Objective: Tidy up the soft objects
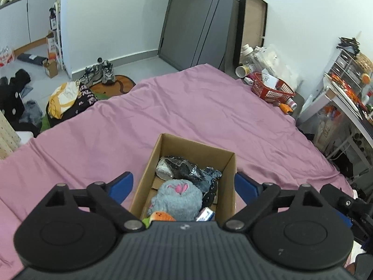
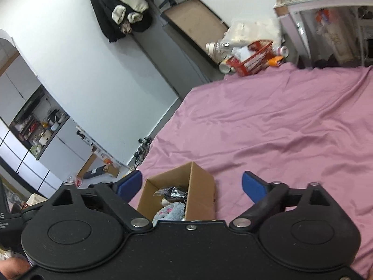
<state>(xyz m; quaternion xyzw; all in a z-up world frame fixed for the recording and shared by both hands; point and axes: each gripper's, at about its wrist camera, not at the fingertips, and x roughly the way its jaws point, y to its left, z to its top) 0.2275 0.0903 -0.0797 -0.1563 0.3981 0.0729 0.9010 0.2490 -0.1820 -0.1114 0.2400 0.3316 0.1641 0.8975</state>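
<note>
A brown cardboard box (image 1: 229,182) stands on the pink bedsheet (image 1: 186,107). In it lie a grey-blue plush with pink marks (image 1: 179,198), an orange and green plush (image 1: 160,217), dark crumpled fabric (image 1: 186,168) and a small white and blue packet (image 1: 206,214). My left gripper (image 1: 184,184) is open and empty above the box's near end, its blue fingertips (image 1: 122,185) outside the box walls. In the right wrist view the box (image 2: 200,193) shows the grey-blue plush (image 2: 170,211). My right gripper (image 2: 192,186) is open and empty above it.
A red basket (image 1: 271,89) with bottles and bags stands at the bed's far right corner. A desk with drawers (image 1: 349,88) is on the right. Shoes (image 1: 102,73), clothes and a bag (image 1: 67,98) lie on the floor at the left. A dark door (image 1: 193,21) is behind.
</note>
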